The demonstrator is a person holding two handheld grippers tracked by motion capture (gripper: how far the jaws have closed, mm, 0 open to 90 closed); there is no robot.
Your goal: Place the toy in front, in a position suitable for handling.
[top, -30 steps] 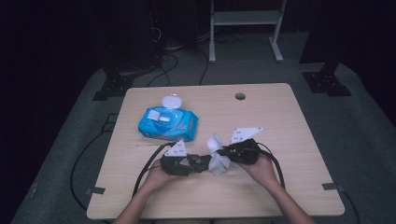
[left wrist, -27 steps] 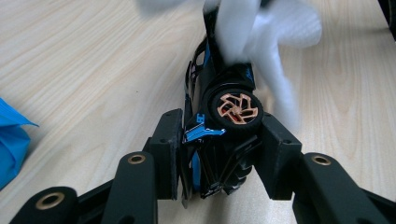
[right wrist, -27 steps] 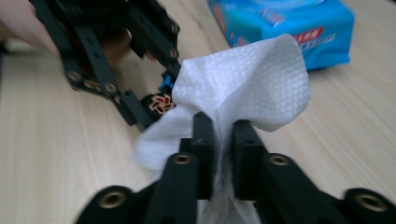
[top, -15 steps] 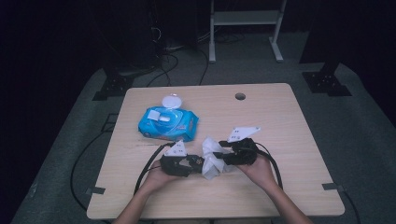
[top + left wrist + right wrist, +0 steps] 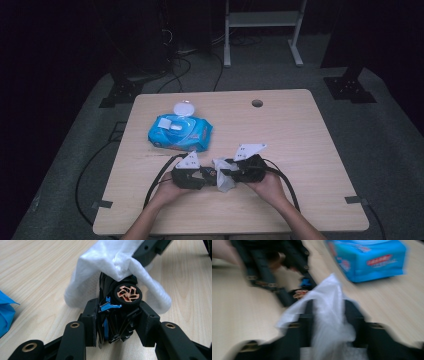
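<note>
Small black toy car (image 5: 117,315) with copper-spoked wheel (image 5: 127,293), clamped between the left gripper (image 5: 117,322) jaws, low over the tabletop (image 5: 300,130) near its front edge. White wet wipe (image 5: 117,262) draped over its far end, pinched in the right gripper (image 5: 329,315), jaws just closing. Blue wipes pack (image 5: 180,132), lid flipped open, farther back to the left.

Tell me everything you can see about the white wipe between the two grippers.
The white wipe is a thin, soft, crumpled sheet that looks like non-woven cloth. It drapes over the front of a small black toy car with a copper-spoked wheel, clamped in the left gripper. The right gripper has the wipe bunched between its jaws. It sits near the table's front edge, below the blue wipes pack.
</note>
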